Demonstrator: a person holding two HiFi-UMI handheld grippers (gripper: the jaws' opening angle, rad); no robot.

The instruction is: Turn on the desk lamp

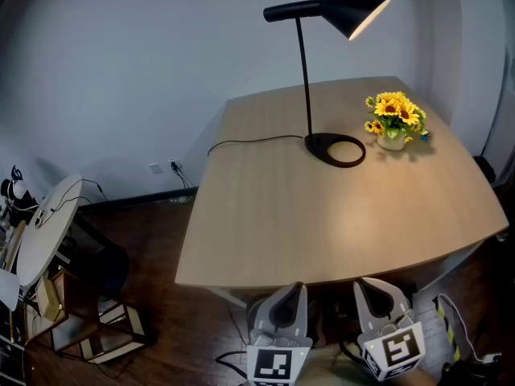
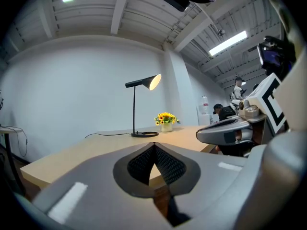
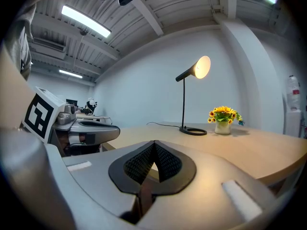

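A black desk lamp (image 1: 306,79) stands on the far part of the wooden table (image 1: 322,232). Its ring base (image 1: 335,149) rests on the top, and its cone shade (image 1: 358,14) glows inside, casting light on the table. The left gripper view shows the lamp (image 2: 134,114) far ahead, and the right gripper view shows the same lamp (image 3: 183,104) in the distance. My left gripper (image 1: 294,289) and right gripper (image 1: 367,285) hang side by side below the table's near edge. Both are shut on nothing, with the left gripper's tips (image 2: 154,145) and the right gripper's tips (image 3: 154,143) touching.
A small pot of yellow flowers (image 1: 394,121) sits right of the lamp base. The lamp's cord (image 1: 249,141) runs left off the table edge. A white round stand (image 1: 44,232) and wooden frames (image 1: 105,328) stand on the floor at left. People (image 2: 237,92) are far behind.
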